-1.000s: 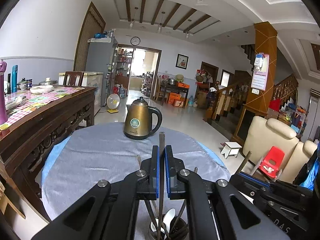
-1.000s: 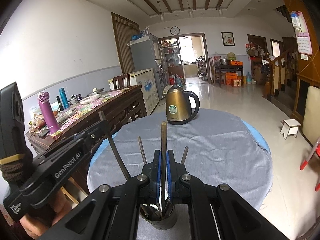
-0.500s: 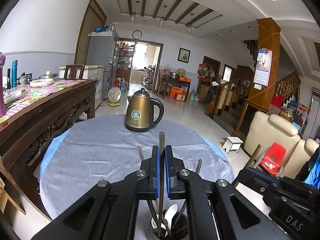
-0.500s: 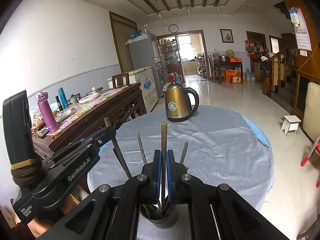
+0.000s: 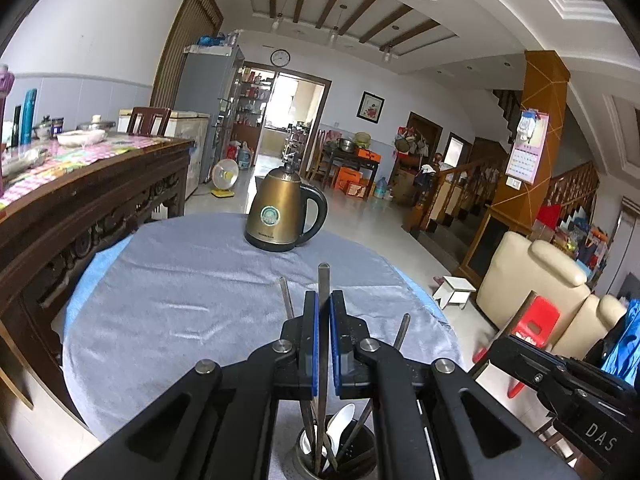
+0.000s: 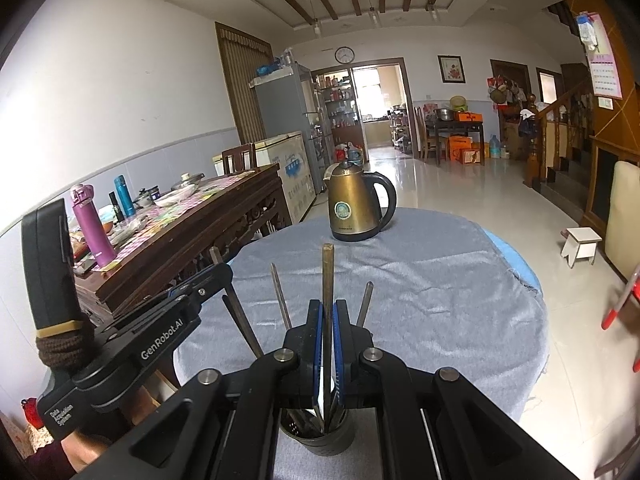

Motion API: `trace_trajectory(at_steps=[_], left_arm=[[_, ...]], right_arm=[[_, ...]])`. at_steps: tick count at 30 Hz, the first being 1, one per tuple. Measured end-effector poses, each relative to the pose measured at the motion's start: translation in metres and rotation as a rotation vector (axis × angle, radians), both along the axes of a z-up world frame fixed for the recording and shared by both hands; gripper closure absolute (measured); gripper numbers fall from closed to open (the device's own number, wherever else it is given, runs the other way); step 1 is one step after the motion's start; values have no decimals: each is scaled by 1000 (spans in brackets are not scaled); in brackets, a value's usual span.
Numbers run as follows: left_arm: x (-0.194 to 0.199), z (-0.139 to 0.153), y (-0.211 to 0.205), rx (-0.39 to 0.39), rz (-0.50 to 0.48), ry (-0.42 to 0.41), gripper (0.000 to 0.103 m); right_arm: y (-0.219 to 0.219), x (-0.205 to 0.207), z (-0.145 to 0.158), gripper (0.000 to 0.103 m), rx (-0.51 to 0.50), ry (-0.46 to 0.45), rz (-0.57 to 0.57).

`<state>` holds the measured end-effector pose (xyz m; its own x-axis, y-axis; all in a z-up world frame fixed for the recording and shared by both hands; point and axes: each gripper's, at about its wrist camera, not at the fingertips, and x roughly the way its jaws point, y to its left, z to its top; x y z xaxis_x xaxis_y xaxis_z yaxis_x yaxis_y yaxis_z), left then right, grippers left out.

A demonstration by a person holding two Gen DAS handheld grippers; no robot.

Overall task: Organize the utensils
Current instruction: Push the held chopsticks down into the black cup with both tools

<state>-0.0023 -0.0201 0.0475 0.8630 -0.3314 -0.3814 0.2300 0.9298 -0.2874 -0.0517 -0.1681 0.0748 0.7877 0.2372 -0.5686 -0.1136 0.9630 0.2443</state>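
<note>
Blue-padded and pressed nearly together, the left claw (image 5: 323, 332) pinches a dark chopstick (image 5: 322, 320) that stands upright between its pads, the lower end reaching into a round utensil holder (image 5: 304, 464) on the table (image 5: 160, 304). The right claw (image 6: 327, 332) is clamped the same way on a second chopstick (image 6: 328, 280), upright over the same holder (image 6: 320, 440), which stands at the table's near edge. More utensils lean inside the holder: a white spoon (image 5: 340, 428) and several dark sticks whose tips fan out on either side of the claws. Seen from the right wrist camera, the left claw comes in from the left, gripping its stick at a slant just beside the holder. A brass-coloured kettle (image 5: 280, 212) sits well apart at the far side of the grey cloth (image 5: 180, 280) covering the table.
</note>
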Motion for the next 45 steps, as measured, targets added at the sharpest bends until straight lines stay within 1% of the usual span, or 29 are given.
trace_trajectory(at_steps=[3, 7, 14, 25, 32, 45], left_arm=[[4, -3, 1, -15, -6, 11, 98], [3, -5, -3, -12, -15, 13, 98], [-5, 1, -8, 25, -31, 17, 98], [-13, 8, -11, 31, -59, 42, 98], [-12, 5, -10, 38, -55, 71, 98], [-12, -4, -13, 51, -63, 119, 98]], right_arm=[[0, 1, -1, 97, 3, 2, 1], [1, 1, -1, 97, 5, 2, -1], [1, 1, -1, 97, 4, 3, 2], [7, 2, -5, 97, 3, 17, 13], [8, 7, -13, 97, 7, 61, 13], [9, 9, -18, 97, 5, 79, 19]])
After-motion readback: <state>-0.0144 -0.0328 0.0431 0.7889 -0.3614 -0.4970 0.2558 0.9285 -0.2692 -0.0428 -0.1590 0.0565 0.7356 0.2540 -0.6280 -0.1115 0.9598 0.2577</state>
